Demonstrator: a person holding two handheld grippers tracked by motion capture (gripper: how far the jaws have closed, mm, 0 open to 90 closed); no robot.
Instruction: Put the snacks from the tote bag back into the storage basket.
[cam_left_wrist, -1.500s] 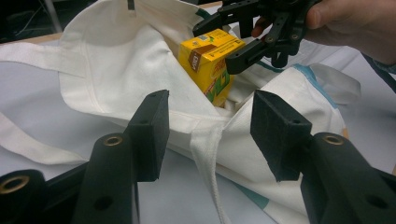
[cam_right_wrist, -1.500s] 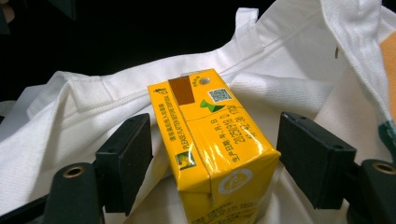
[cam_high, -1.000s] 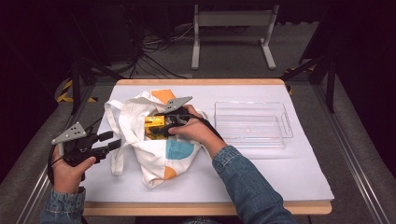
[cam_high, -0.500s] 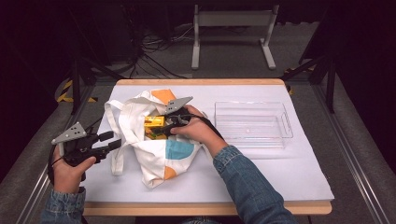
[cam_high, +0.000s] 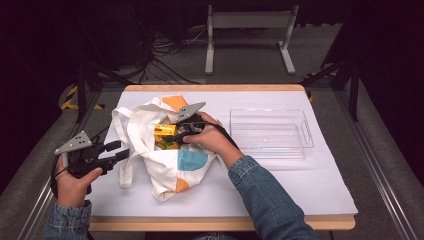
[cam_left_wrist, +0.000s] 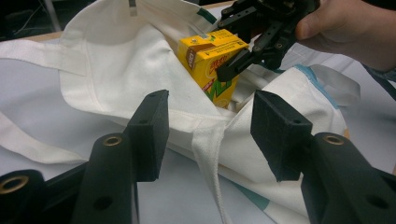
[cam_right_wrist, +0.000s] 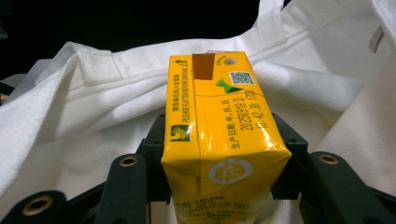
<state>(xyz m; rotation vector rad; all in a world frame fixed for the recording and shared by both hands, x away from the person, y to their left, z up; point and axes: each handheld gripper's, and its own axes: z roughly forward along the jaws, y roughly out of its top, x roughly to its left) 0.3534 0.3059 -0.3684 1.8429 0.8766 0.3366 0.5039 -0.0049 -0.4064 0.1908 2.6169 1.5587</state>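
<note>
The right gripper (cam_high: 176, 136) is clamped on a yellow drink carton (cam_high: 164, 133) at the mouth of a white cloth bag (cam_high: 165, 165); the step appears to be lifting the carton out. The left gripper (cam_high: 120, 151), jaws apart, sits near the bag's strap. Likely next: raise the carton clear of the cloth, perhaps toward the clear tray (cam_high: 270, 132). The carton's long axis tilts up out of the bag, its top pointing away from the right gripper.

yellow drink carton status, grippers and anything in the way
Right gripper shut on yellow drink carton, half inside white cloth tote bag. Left gripper open, empty. Clear plastic tray unobstructed.
</note>
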